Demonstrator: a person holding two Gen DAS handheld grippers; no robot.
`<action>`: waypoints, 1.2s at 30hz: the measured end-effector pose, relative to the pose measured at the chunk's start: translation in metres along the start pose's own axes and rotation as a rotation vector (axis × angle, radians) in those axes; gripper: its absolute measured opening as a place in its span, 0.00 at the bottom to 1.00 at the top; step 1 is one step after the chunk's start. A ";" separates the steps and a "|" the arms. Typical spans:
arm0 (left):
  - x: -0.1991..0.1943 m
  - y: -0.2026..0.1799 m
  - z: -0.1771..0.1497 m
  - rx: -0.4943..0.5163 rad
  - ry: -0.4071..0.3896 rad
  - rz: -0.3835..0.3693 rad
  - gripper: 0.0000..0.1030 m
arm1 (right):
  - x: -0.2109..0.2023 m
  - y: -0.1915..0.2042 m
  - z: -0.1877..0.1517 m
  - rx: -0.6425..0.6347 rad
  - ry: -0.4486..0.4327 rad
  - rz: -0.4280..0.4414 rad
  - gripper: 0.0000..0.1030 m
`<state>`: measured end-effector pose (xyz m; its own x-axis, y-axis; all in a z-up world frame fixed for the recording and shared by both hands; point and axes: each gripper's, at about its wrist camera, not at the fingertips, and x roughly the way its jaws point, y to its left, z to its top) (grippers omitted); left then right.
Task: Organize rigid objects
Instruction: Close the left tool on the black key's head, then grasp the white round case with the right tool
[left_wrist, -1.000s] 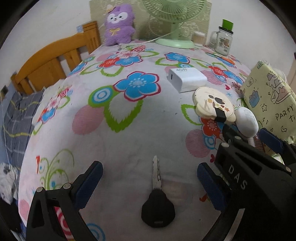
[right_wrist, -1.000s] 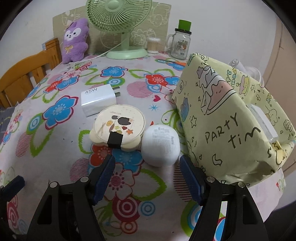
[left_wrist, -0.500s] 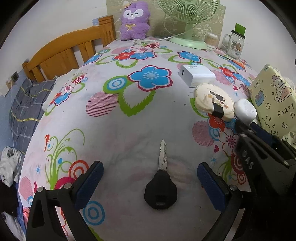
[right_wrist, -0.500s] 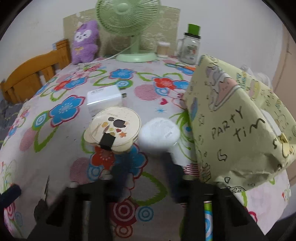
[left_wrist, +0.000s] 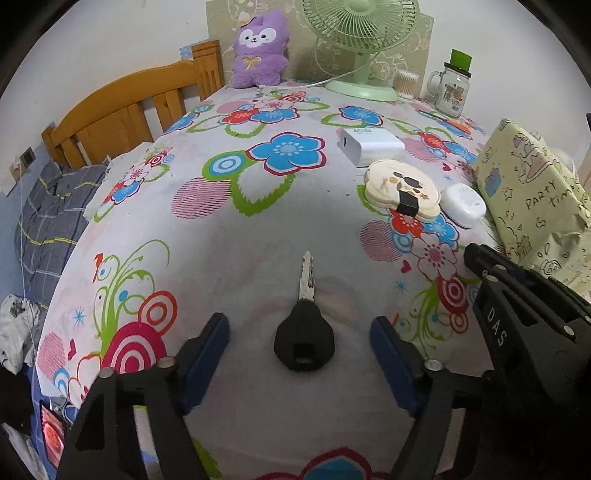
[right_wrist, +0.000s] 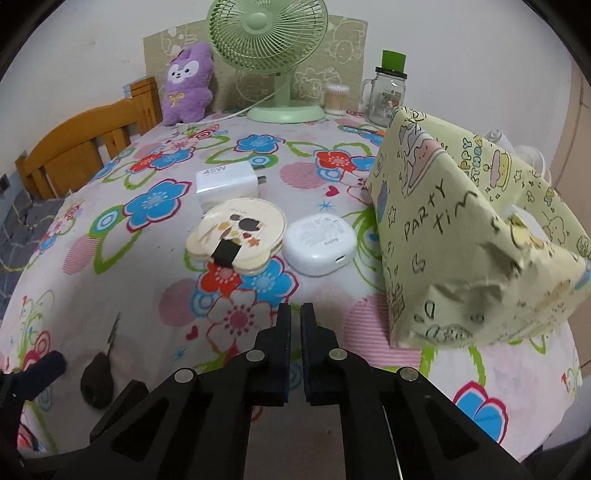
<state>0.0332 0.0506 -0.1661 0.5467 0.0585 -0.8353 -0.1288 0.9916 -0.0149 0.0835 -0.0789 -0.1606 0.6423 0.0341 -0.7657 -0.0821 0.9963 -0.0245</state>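
Left gripper (left_wrist: 300, 343) spread wide, its 2 fingers flanking the black-headed key (left_wrist: 304, 325) flat on the near tablecloth, lined up to pinch its head; right gripper (right_wrist: 295, 325) hangs closed and empty

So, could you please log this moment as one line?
left tongs: open, straddling key | right tongs: shut, empty | key: on table
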 end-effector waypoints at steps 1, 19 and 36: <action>-0.002 -0.001 -0.001 0.002 -0.002 -0.003 0.62 | -0.002 0.000 -0.001 0.001 -0.002 0.005 0.08; -0.005 -0.013 0.010 0.039 -0.044 -0.019 0.30 | -0.013 -0.008 0.005 0.061 -0.030 0.018 0.55; 0.030 -0.014 0.051 0.100 -0.038 -0.037 0.30 | 0.018 -0.005 0.031 0.147 -0.007 -0.039 0.55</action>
<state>0.0940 0.0444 -0.1626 0.5807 0.0241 -0.8137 -0.0255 0.9996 0.0115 0.1189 -0.0805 -0.1540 0.6480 -0.0051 -0.7616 0.0554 0.9976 0.0405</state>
